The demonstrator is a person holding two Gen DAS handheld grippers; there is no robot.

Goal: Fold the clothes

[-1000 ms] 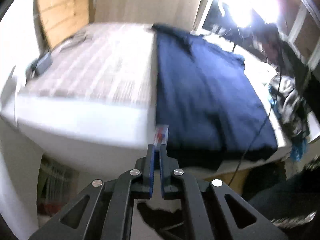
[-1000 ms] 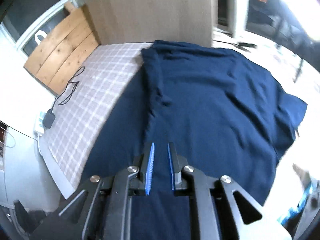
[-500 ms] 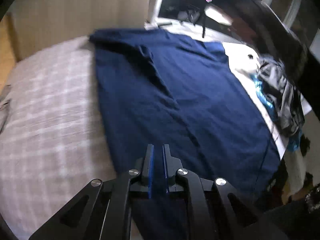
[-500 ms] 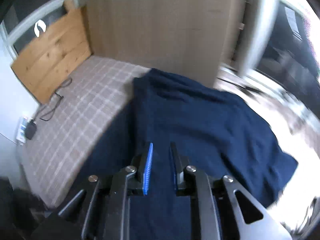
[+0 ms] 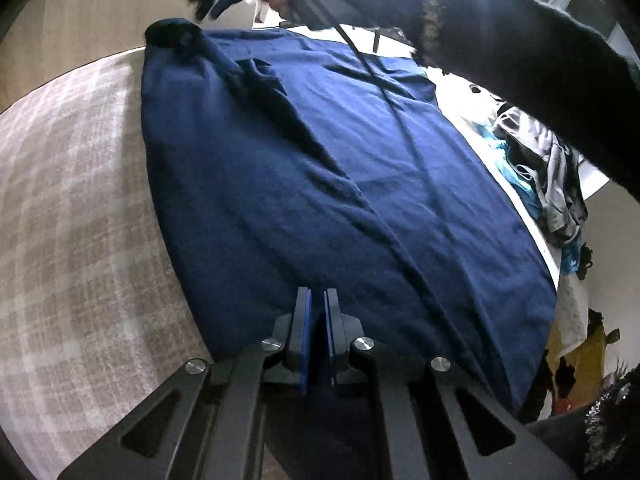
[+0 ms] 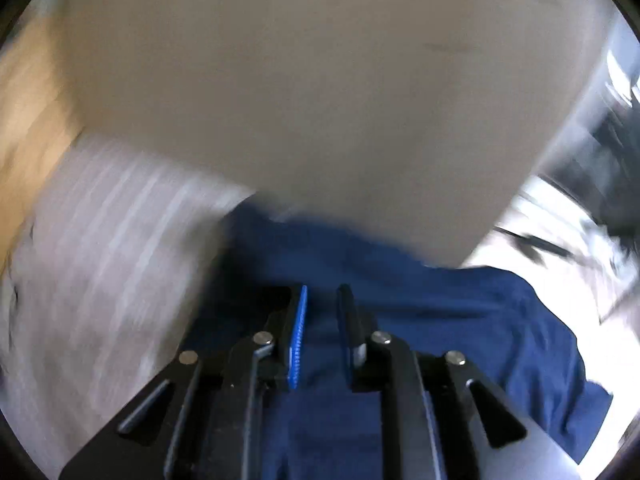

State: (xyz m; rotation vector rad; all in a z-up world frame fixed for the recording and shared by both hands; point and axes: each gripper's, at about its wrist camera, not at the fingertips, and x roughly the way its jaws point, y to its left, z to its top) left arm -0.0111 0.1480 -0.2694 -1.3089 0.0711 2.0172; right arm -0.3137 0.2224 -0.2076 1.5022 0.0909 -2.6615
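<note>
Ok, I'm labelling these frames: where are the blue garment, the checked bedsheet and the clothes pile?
blue garment [image 5: 304, 184]: left wrist view, middle of the cloth.
checked bedsheet [image 5: 76, 216]: left wrist view, bare part.
clothes pile [image 5: 548, 176]: left wrist view, grey cloth.

Ahead of the left gripper [image 5: 316, 296] lies a navy garment [image 5: 320, 184] of soft, matt knit cloth. To its left the checked bed cover [image 5: 72, 216] looks woven and slightly rough. The gripper's frame is matt black plastic with shiny metal rivets and blue pads [image 5: 306, 332].

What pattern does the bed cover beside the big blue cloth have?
The pale bed cover has a grey-and-white plaid check, clearest in the left wrist view.
</note>
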